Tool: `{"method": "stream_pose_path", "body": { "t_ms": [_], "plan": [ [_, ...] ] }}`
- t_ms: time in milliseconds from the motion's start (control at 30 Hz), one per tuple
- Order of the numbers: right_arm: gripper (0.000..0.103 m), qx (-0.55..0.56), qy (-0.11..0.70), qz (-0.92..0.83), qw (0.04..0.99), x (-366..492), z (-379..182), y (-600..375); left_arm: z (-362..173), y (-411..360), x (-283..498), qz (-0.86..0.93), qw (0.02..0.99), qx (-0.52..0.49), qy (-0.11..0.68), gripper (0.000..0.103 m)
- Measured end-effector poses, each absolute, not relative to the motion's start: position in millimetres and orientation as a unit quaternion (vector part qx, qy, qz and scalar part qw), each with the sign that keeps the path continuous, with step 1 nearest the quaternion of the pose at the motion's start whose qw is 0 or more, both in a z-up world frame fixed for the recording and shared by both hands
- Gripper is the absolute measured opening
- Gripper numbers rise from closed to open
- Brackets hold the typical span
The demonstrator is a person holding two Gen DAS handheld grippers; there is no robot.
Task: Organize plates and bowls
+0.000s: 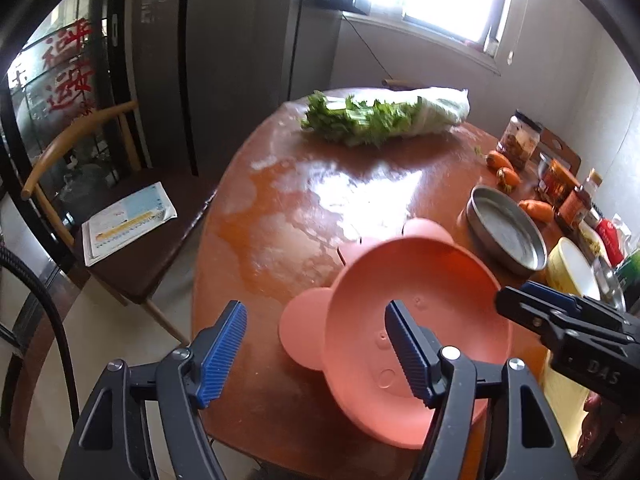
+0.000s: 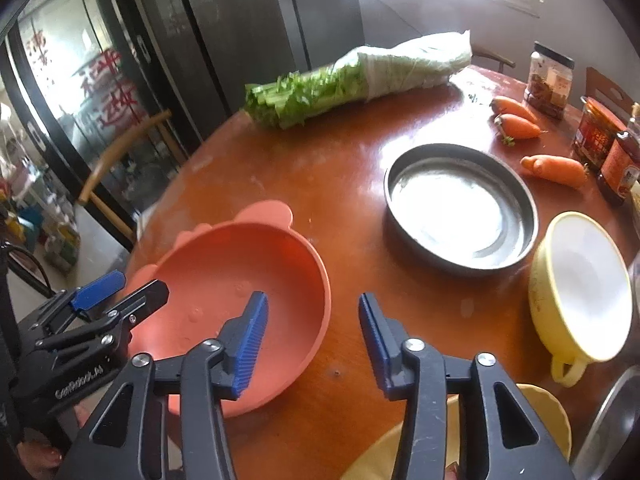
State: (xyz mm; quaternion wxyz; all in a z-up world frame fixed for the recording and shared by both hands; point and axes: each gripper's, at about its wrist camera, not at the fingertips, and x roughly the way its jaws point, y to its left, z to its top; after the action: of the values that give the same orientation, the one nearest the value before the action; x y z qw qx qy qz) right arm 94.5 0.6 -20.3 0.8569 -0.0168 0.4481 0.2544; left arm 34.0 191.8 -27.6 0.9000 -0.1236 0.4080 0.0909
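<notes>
The left gripper (image 1: pixel 316 344) and right gripper (image 2: pixel 312 336) both stand apart, holding nothing. The pink bowl (image 2: pixel 240 292) sits alone at seven o'clock on the table (image 2: pixel 340 168). The metal plate (image 2: pixel 460 208) and yellow bowl (image 2: pixel 580 288) still need stacking.

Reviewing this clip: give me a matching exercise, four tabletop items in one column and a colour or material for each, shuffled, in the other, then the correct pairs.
Items:
1. Bowl with ear-shaped tabs
2. Round pan
3. Handled bowl
4. Carrots

Descriptions:
A. Yellow outside, white inside
B. Orange
C. Pink
D. Bare metal

Pairs: 1-C, 2-D, 3-A, 4-B
</notes>
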Motion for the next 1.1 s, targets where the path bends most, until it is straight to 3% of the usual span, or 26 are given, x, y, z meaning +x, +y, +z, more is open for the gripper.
{"method": "stream_pose_path", "body": {
  "t_ms": [533, 1100],
  "plan": [
    [0.061, -0.004, 0.383, 0.233, 0.894, 23.7, 35.6, -93.0, 6.7, 128.9, -4.2, 0.04, 0.916, -0.098, 0.387, 0.074],
    [0.062, 0.04, 0.416, 0.2, 0.886, -54.4, 6.4, -170.3, -21.1, 33.2, -13.7, -0.043, 0.903, -0.056, 0.425, 0.074]
  ]
}}
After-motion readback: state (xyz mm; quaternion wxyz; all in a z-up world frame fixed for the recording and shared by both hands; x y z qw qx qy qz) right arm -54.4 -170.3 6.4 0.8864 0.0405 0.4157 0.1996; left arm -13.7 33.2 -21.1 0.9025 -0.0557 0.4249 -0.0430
